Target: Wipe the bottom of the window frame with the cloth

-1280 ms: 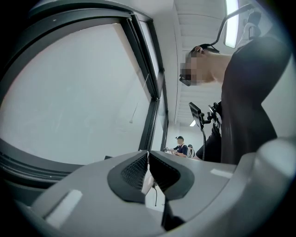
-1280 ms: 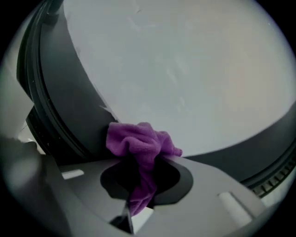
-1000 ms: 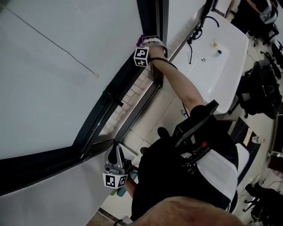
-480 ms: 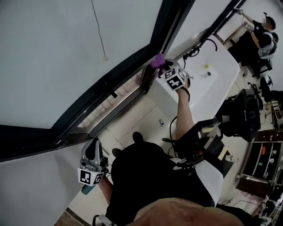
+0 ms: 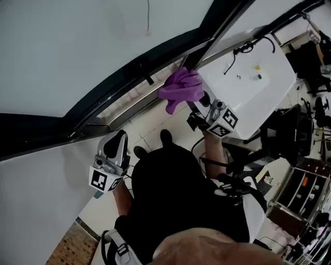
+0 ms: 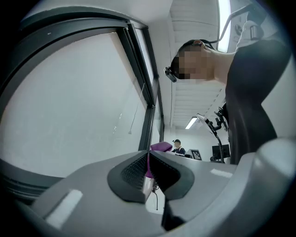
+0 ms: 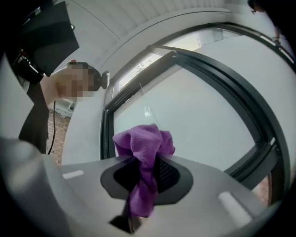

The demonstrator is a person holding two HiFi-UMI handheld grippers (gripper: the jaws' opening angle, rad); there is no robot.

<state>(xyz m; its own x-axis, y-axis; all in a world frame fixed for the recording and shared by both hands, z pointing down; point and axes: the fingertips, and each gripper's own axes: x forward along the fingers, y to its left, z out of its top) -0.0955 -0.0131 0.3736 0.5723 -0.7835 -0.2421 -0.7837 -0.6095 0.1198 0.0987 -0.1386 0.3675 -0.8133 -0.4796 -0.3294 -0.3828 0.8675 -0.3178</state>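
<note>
A purple cloth (image 5: 181, 89) hangs bunched from my right gripper (image 5: 194, 105), which is shut on it just in front of the dark window frame (image 5: 129, 83). The cloth floats over the frame's bottom rail (image 5: 135, 103), close to the upright post; I cannot tell whether it touches. In the right gripper view the cloth (image 7: 143, 148) spills up and down out of the closed jaws of the right gripper (image 7: 147, 175). My left gripper (image 5: 120, 137) is held low by the person's side, shut and empty, apart from the frame. The left gripper (image 6: 148, 167) points up along the glass.
A white sink counter (image 5: 258, 98) with a black faucet (image 5: 232, 54) stands right of the window. A blind cord (image 5: 148, 15) hangs over the glass. Pale floor tiles (image 5: 150, 129) lie below the sill. Dark chairs and shelving (image 5: 295, 145) crowd the far right.
My right gripper has drawn the cloth back from the frame's corner, down and toward the person. The head view has swung round. The left gripper stays low and shut.
</note>
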